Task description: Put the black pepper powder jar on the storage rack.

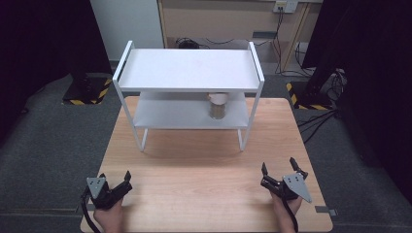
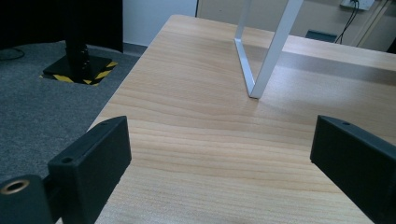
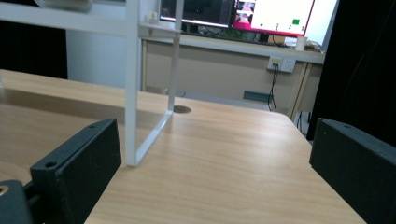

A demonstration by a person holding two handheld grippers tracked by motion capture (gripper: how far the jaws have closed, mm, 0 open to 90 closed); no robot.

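Note:
A white two-tier metal shelf (image 1: 188,70) stands at the back half of the wooden table (image 1: 204,160). On its lower tier sits a small metal cup (image 1: 218,106), partly hidden under the top tier. My left gripper (image 1: 120,183) rests open at the table's front left corner, held by a hand, nothing between its jaws. My right gripper (image 1: 279,170) is open at the front right, also empty. The left gripper view shows the shelf's front left leg (image 2: 266,56) ahead of the left gripper (image 2: 219,158). The right gripper view shows the shelf's right leg (image 3: 132,88) ahead of the right gripper (image 3: 215,163).
Grey carpet surrounds the table. A black stand with a yellow-striped base (image 1: 86,90) is at the back left, cables and another striped base (image 1: 311,97) at the back right. A desk with a lit monitor (image 3: 275,14) stands beyond the table.

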